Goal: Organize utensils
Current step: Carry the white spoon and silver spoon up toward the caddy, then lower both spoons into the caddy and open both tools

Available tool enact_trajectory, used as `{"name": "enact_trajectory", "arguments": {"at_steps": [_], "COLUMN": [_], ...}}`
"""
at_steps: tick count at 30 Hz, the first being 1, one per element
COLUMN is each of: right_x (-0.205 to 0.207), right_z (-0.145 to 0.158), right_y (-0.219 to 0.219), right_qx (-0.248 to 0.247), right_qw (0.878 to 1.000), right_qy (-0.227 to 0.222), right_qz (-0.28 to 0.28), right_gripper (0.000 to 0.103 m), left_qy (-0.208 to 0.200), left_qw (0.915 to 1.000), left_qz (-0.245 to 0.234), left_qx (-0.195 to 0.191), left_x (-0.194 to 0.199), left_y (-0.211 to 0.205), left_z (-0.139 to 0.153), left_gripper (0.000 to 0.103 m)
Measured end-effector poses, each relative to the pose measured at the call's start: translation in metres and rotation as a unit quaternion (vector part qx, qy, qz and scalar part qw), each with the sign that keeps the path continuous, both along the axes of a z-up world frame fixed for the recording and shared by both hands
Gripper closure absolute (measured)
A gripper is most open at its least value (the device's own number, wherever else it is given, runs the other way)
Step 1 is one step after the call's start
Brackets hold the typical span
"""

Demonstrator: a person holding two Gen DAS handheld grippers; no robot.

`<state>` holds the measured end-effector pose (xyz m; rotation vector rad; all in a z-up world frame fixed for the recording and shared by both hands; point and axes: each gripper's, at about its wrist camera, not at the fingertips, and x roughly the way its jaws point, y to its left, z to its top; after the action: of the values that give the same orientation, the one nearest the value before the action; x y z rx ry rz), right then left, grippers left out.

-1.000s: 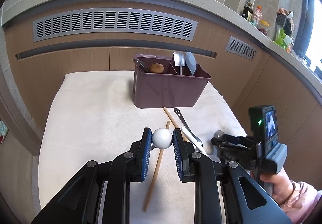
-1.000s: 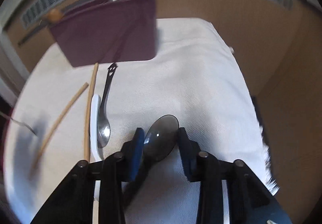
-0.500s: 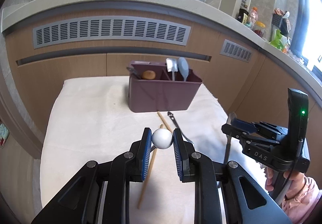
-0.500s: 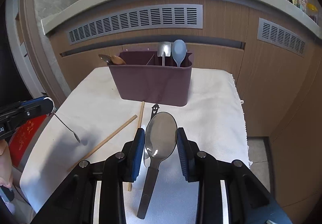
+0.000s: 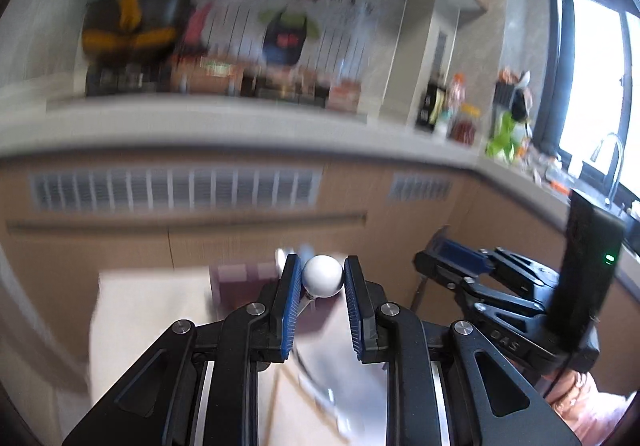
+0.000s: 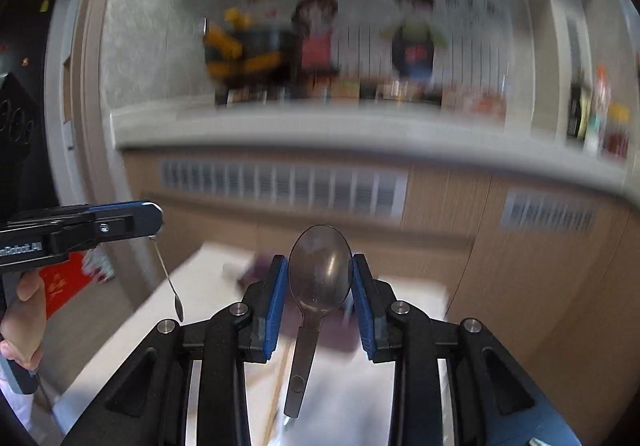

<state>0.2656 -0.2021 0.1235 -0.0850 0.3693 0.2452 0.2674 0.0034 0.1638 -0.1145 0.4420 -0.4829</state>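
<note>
dark spoon clamped in right gripper

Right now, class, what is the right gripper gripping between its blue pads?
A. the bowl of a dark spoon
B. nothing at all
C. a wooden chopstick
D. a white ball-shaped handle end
A: in the right wrist view the right gripper has its pads pressed on both sides of the dark spoon bowl, the handle hanging below.

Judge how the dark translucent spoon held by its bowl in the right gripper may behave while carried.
The dark translucent spoon looks like thin plastic, so probably light. The right gripper pinches only its curved bowl edges, so it may pivot or slip. Its handle hangs free below and could swing.
</note>
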Motion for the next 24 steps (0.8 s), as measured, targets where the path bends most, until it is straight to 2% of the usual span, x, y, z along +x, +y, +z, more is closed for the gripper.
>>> {"name": "enact_trajectory", "arguments": {"at_steps": [4, 9, 12, 24], "right_x": [0.022, 0.057, 0.076, 0.137], "right_z": [0.045, 0.055, 0.046, -0.045], "right_y": [-0.001, -0.011, -0.018, -0.008], "right_qx": [-0.006, 0.004, 0.012, -0.007], "right_qw": [0.997, 0.996, 0.997, 0.998], "right_qy": [-0.066, -0.079, -0.063, 0.029], "right_qz": [-0.025, -0.046, -0.051, -0.05], "right_gripper": [0.074, 0.074, 0.074, 0.074], "left_qy": [-0.032, -0.045, -0.036, 0.058], "left_qw": [0.9992, 0.9981, 0.9982, 0.9964], "left_qz": [-0.007, -0.011, -0.017, -0.016], "left_qx": [-0.023, -0.041, -0.046, -0.06], "left_x": [0.03, 0.061, 0.081, 0.138], "left_y": [-0.002, -0.003, -0.004, -0.002], "left_z": [0.04, 0.048, 0.034, -0.064], "left_gripper": [0.08, 0.08, 0.08, 0.08]}}
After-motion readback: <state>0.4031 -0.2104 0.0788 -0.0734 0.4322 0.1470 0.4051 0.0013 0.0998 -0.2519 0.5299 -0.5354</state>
